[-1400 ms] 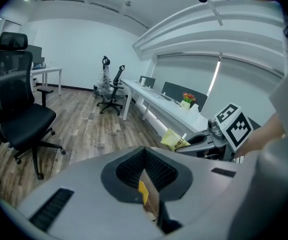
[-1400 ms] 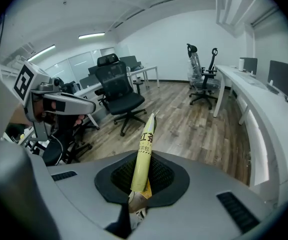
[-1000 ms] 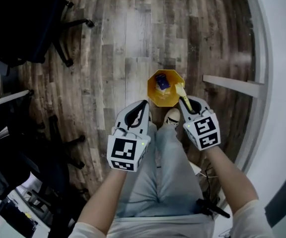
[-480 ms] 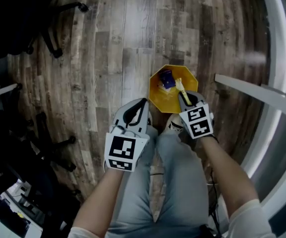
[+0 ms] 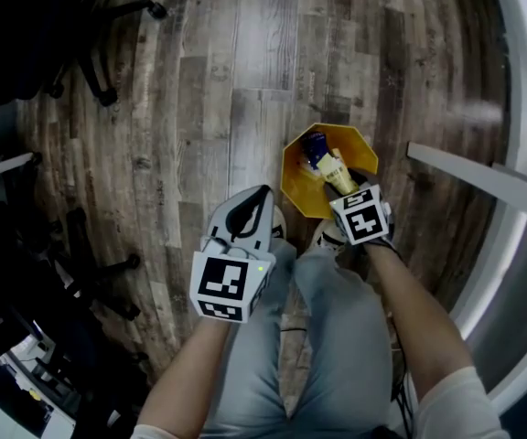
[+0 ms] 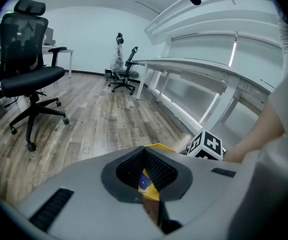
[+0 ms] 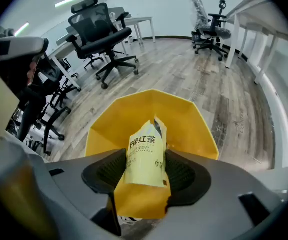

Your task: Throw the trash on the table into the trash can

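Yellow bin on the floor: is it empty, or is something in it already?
Not empty. A blue packet lies inside the yellow bin, visible from above.

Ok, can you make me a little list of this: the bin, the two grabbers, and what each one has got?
floor: wood floor
bin: yellow trash can, standing on the floor
in the bin: blue piece of trash
right gripper: above the can; jaws have just been opening, with the lemon-tea packet between them
left gripper: beside the can, not above it; shut on a small blue-and-yellow wrapper
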